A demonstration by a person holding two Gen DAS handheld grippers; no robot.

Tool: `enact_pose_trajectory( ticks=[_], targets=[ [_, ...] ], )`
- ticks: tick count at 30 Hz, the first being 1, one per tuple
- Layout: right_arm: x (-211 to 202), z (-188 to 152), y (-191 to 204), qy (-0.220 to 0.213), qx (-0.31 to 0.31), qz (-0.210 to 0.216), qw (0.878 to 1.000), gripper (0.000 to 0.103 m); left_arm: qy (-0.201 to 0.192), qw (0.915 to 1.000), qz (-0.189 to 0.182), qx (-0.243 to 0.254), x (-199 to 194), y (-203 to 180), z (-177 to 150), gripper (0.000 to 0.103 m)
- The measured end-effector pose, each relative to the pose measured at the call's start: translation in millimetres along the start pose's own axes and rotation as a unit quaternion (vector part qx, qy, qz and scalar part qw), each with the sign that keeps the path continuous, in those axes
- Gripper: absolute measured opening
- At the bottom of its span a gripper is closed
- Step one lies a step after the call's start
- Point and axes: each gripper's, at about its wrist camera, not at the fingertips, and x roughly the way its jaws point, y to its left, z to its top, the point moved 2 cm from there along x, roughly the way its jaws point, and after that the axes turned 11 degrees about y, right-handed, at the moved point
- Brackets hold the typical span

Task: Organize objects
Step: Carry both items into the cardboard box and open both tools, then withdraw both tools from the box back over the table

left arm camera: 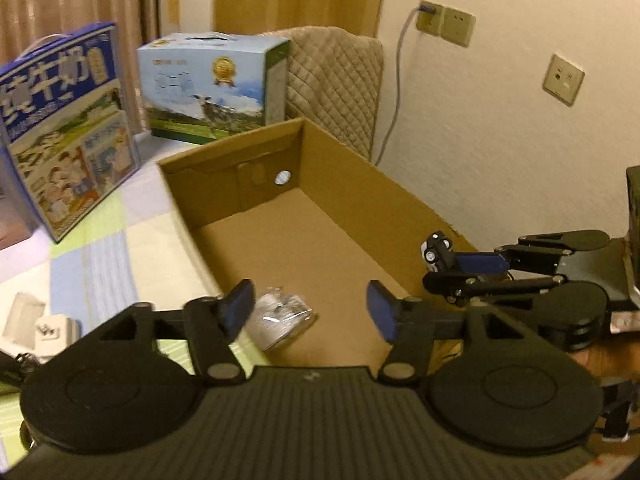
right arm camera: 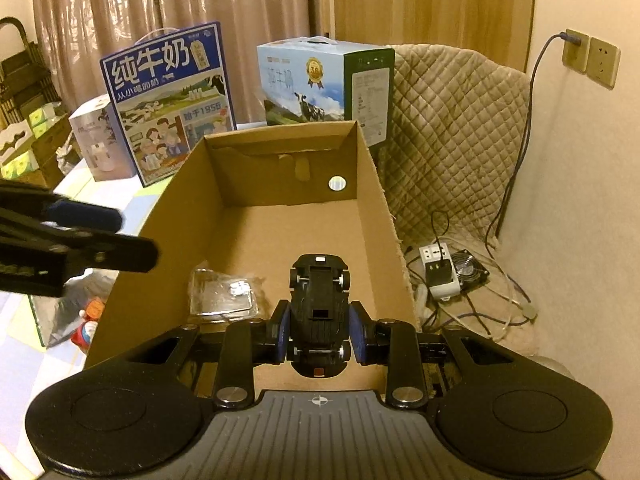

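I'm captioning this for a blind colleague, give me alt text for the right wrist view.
The right gripper clamps a black toy car, underside up, above an open cardboard box. A clear plastic packet lies on the box floor, and two milk cartons stand behind the box.

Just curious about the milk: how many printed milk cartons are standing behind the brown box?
2: a dark blue milk carton at the back left and a light blue milk carton at the back middle. Others may be hidden.

Both wrist views over cardboard box [left arm camera: 340, 148]
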Motion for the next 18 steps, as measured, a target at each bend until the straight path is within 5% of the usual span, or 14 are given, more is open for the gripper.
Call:
enact_pose_trajectory(
  ticks=[3,5,18],
  targets=[
    [-2.4,3.3,0.4,-0.020,0.016,0.018,1.000,0.033,-0.004,0.9999,0.006,-0.014,-14.6,13.0,-9.9,0.065],
    [-7.7,4.8,1.6,-0.040,0.025,0.016,0.999,0.065,-0.007,0.9996,0.014,-0.023,-25.3,21.5,-18.1,0.070],
    [-67.5,-6.7,57.0,-0.094,0.038,0.058,0.993,0.066,-0.036,0.9918,0.081,-0.092,-112.7,85.9,-102.4,0.086]
  ],
)
